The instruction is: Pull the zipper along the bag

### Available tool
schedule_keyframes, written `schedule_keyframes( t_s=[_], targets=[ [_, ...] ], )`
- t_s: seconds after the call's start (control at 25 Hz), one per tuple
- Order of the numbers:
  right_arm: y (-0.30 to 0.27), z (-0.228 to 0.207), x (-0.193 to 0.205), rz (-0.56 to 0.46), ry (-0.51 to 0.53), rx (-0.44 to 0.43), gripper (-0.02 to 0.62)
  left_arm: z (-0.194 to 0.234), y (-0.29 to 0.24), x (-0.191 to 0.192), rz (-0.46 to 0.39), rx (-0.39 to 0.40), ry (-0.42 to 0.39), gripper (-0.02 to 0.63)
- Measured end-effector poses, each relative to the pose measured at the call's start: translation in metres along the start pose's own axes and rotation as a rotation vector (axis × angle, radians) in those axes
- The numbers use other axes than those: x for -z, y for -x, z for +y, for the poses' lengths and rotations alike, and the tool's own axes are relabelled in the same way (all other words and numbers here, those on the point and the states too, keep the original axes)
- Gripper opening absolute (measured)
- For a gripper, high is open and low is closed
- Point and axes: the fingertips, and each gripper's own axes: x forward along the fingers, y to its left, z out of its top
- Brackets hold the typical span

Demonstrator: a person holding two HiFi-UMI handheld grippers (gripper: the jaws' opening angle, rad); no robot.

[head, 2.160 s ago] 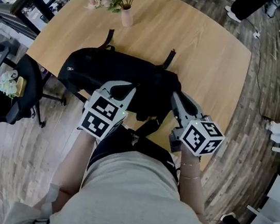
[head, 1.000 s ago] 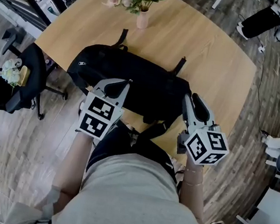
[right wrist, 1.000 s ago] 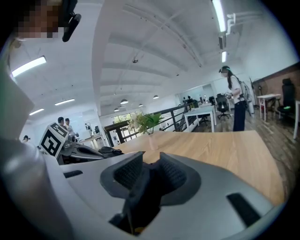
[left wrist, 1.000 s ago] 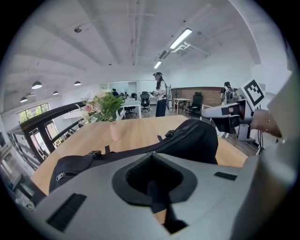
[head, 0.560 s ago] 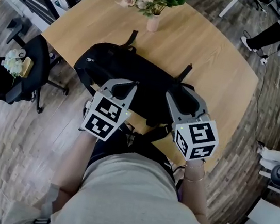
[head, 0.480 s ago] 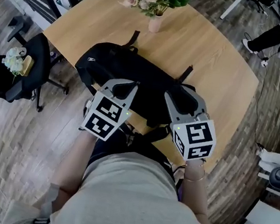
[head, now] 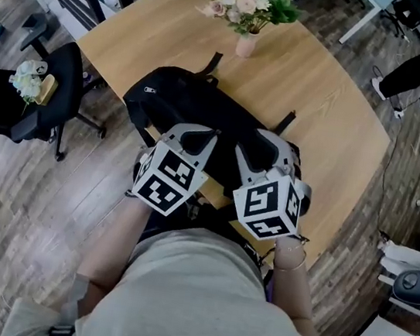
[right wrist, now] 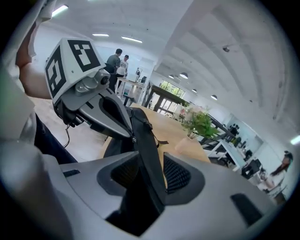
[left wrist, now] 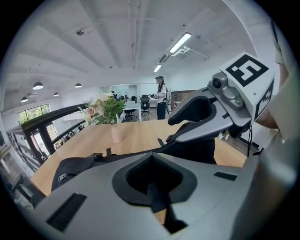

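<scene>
A black bag (head: pixel 179 101) lies on the wooden table (head: pixel 325 102), with a small zipper pull (head: pixel 150 90) at its left end. My left gripper (head: pixel 203 133) rests on the bag's near side. In the left gripper view it (left wrist: pixel 151 155) is shut on a thin black strip (left wrist: pixel 157 202) of the bag. Close beside it to the right is my right gripper (head: pixel 267 142). Its jaws have just been opening and stand wide. A black strap (right wrist: pixel 146 140) runs between them, and the ribbed pad (right wrist: pixel 176 175) does not press on it.
A vase of flowers (head: pixel 246 42) stands on the table beyond the bag. A black office chair (head: pixel 49 92) stands left of the table on the wood floor. The table's near edge runs just under both grippers. People stand far off in the office (right wrist: pixel 116 61).
My right gripper has moved left, close to the left one, rolled over, and its jaws have widened around the strap. The left gripper has stayed on the bag.
</scene>
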Motion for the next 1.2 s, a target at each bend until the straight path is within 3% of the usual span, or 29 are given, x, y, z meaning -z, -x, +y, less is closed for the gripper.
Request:
schedule_keyframes(
  t_s=[0.32, 0.52, 0.68, 1.2],
  targets=[
    [-0.027, 0.034, -0.006, 0.036, 0.116, -0.159, 0.166, 0.0, 0.001, -0.001, -0.008, 0.006, -0.008, 0.018],
    [-0.035, 0.034, 0.001, 0.061, 0.156, -0.141, 0.12, -0.001, 0.003, -0.001, -0.017, 0.003, -0.009, 0.018],
    [-0.035, 0.039, 0.003, 0.052, 0.163, -0.131, 0.037, -0.001, 0.004, 0.002, -0.019, -0.002, 0.009, 0.018],
    [-0.033, 0.041, 0.004, 0.001, 0.078, -0.174, 0.031, 0.027, 0.012, 0.016, -0.02, -0.111, 0.103, 0.02]
  ],
)
